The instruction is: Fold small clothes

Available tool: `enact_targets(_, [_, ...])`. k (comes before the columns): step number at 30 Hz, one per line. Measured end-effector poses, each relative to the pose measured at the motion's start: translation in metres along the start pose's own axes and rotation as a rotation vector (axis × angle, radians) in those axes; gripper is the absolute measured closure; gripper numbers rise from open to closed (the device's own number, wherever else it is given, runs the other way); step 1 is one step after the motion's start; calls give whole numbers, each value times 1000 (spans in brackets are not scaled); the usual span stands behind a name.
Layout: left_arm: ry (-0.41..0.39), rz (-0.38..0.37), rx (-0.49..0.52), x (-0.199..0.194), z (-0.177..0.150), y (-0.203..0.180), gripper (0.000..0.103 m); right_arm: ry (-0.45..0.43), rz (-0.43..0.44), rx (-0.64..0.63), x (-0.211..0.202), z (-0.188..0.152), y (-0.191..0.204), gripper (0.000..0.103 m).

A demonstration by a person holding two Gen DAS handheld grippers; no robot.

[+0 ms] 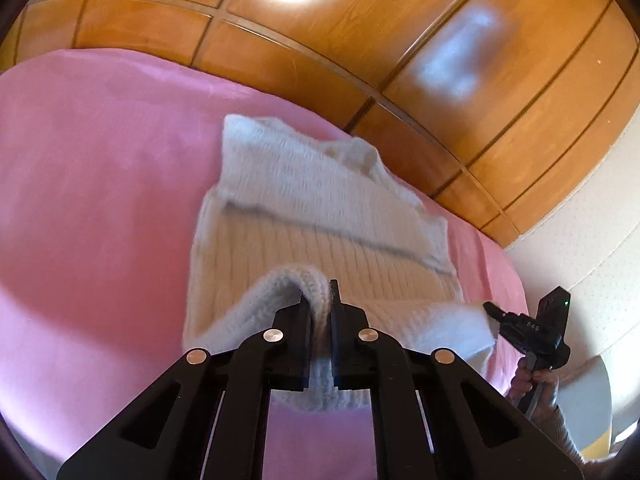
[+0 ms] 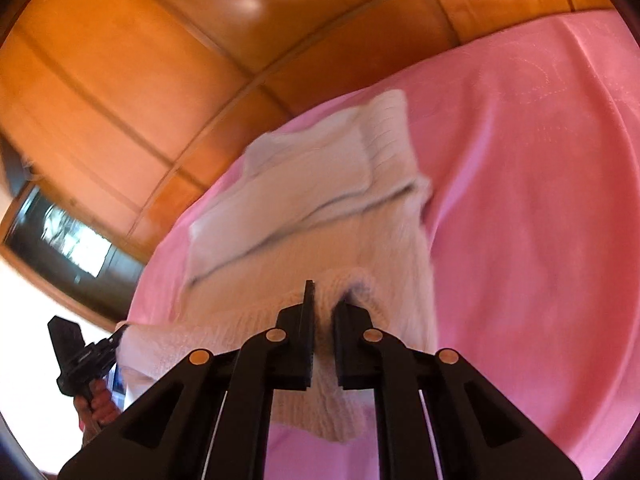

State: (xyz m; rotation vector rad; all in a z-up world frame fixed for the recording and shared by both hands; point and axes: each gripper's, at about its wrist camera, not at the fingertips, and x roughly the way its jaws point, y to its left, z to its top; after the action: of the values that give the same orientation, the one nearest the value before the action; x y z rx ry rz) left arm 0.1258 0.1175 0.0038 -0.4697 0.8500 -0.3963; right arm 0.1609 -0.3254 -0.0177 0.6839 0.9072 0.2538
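Note:
A cream knitted sweater (image 1: 320, 208) lies on a pink bedspread (image 1: 100, 180), its sleeves folded across the upper body. My left gripper (image 1: 320, 300) is shut on the sweater's near hem at one corner and lifts it off the bed. My right gripper (image 2: 326, 300) is shut on the other corner of the same hem (image 2: 352, 284). The sweater also shows in the right wrist view (image 2: 320, 200). The right gripper shows at the right edge of the left wrist view (image 1: 520, 328). The left gripper shows at the lower left of the right wrist view (image 2: 80, 356).
A wooden panelled wardrobe (image 1: 360, 40) stands behind the bed. A white wall (image 1: 580, 220) is to the right. A dark framed window or screen (image 2: 60, 240) is at the left in the right wrist view. Pink bedspread (image 2: 540, 200) spreads around the sweater.

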Motion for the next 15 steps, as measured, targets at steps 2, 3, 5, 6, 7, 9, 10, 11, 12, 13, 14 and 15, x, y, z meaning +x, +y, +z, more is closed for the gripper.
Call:
enact_targets(2, [5, 40, -52, 25, 24, 9, 97, 10, -12, 35, 11, 15, -10, 96])
enact_targets(3, [24, 49, -95, 41, 38, 17, 97, 7, -26, 52, 17, 21, -14, 94])
enact_targets(5, [27, 78, -193, 53, 52, 37, 92, -6, -33, 63, 19, 31, -20, 78])
enact_targets(6, [-1, 93, -223, 52, 58, 46, 84, -26, -33, 64, 15, 32, -23, 68])
enact_targets(7, [-24, 116, -232, 50, 60, 52, 77, -40, -28, 73, 10, 32, -26, 39])
enact_targets(9, [-61, 168, -250, 41, 60, 68, 51, -80, -28, 91, -9, 26, -36, 22])
enact_targets(10, [-67, 164, -256, 38, 57, 73, 45, -83, -28, 80, -14, 22, -37, 22])
enact_targets(11, [-68, 149, -256, 33, 51, 78, 43, -76, -36, 64, -20, 16, -40, 21])
enact_targets(12, [-55, 139, -226, 29, 42, 82, 41, -66, -48, 53, -25, 8, -42, 21])
enact_targets(13, [-41, 142, -184, 27, 33, 81, 41, -52, -56, 34, -26, 1, -44, 20])
enact_targets(14, [-29, 142, -146, 26, 26, 80, 41, -44, -68, 5, -27, -6, -42, 20])
enact_targets(15, [-11, 133, -102, 25, 14, 77, 41, -36, -89, -35, -28, -15, -38, 20])
